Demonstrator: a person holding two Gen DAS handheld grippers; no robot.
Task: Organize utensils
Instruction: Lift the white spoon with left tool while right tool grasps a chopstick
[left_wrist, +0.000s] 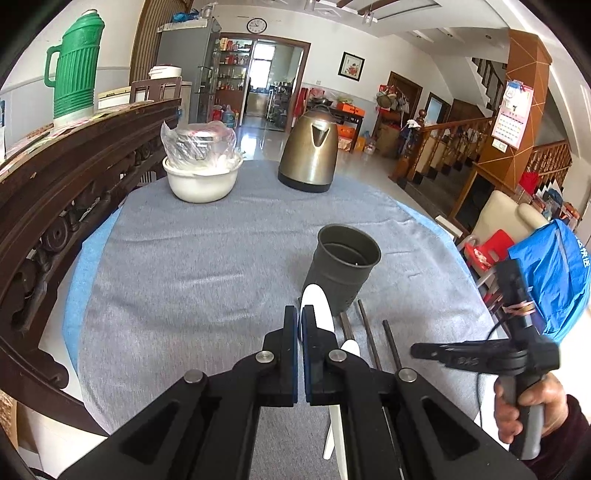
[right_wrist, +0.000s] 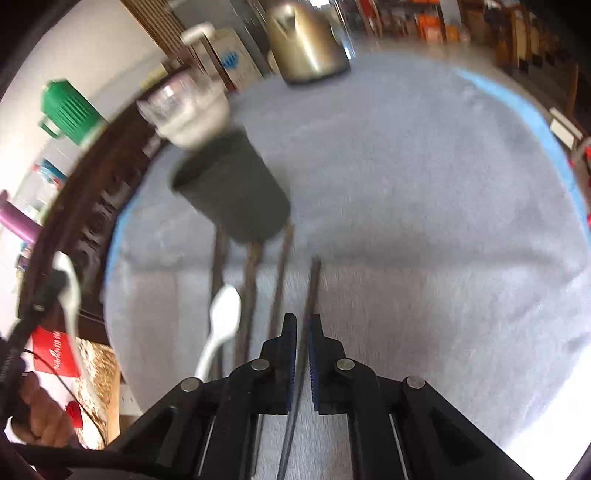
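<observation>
Four thin, stiff, light chopsticks (right_wrist: 280, 280) lie on the tabletop (right_wrist: 424, 221) beside the holder cup (right_wrist: 236, 195). Right gripper (right_wrist: 303, 325) fingers pinch the rightmost chopstick (right_wrist: 313, 288) mid-shaft; left gripper (left_wrist: 299, 317) fingers are pressed together beside a smooth white spoon (left_wrist: 317, 302).

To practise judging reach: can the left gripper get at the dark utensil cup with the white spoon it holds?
Probably yes: the utensil cup stands upright, mouth open, just beyond the left gripper and its white spoon, with nothing between them.
</observation>
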